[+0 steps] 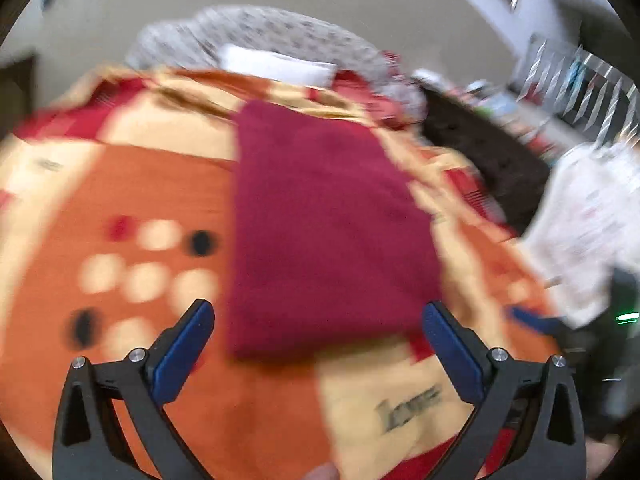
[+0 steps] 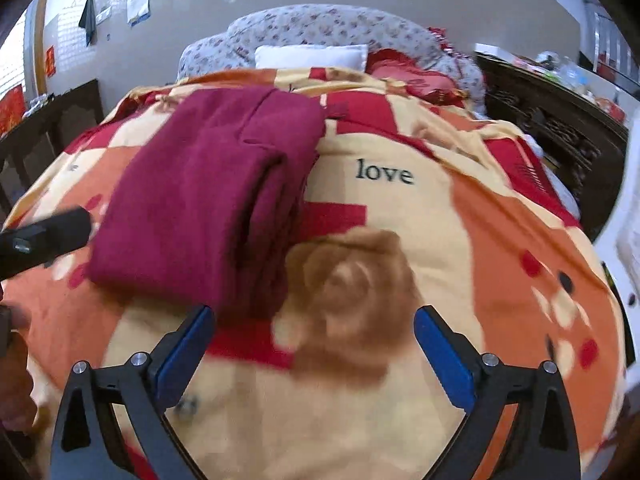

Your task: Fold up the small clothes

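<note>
Lying folded on the bedspread (image 2: 400,216), the maroon garment (image 2: 208,200); both tongs (image 1: 319,316) (image 2: 314,322) gape, empty.

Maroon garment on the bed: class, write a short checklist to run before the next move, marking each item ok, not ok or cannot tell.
1. Maroon garment folded into a compact stack: ok.
2. It lies flat on the patterned bedspread: ok.
3. Left tongs open, nothing between them: ok.
4. Right tongs open, holding nothing: ok.
5. Folded edges line up neatly: cannot tell, left wrist view is blurred.
6. Another garment waiting to be folded: cannot tell.
</note>
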`<state>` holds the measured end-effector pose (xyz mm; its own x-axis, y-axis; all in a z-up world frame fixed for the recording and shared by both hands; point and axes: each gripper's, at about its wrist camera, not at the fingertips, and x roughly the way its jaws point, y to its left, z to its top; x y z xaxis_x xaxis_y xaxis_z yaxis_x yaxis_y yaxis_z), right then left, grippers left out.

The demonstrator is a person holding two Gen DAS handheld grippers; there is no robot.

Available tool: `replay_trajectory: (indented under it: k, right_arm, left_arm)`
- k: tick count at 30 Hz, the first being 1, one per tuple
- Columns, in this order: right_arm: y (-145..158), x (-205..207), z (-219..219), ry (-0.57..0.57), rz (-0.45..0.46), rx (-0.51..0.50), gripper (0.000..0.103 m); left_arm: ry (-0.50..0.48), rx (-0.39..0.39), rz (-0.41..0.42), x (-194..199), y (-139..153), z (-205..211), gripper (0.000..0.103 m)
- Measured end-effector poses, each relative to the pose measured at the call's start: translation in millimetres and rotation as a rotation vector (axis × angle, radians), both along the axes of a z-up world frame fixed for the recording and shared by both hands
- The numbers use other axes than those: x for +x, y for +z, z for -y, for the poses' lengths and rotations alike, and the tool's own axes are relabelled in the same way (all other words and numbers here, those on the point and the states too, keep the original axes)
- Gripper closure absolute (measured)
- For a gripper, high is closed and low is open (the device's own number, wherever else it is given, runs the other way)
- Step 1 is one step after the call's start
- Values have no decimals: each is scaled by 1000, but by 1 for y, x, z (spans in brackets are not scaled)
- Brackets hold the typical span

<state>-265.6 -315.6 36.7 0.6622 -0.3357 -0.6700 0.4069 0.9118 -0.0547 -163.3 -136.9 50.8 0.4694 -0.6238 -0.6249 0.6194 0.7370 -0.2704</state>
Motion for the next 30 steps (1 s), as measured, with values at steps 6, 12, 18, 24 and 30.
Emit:
replay_trajectory:
  k: [6, 12, 18, 24, 30]
  right_arm:
    - [26, -64, -36, -25, 73, -40, 2]
    - [47, -108, -59, -27, 139, -58, 1]
    - [53, -125, -66, -33, 148, -73, 1]
    - [49, -126, -65, -38, 146, -66, 1]
    - [44, -124, -65, -36, 139, -62, 1]
  left_arm:
    - [115, 122, 52, -49, 16, -23, 0]
    - [130, 196, 142, -79, 28, -26, 0]
    - [128, 208, 155, -88, 32, -28, 0]
    - [115, 212, 133, -86, 30, -27, 0]
    - [121, 200, 179, -90, 29, -28, 0]
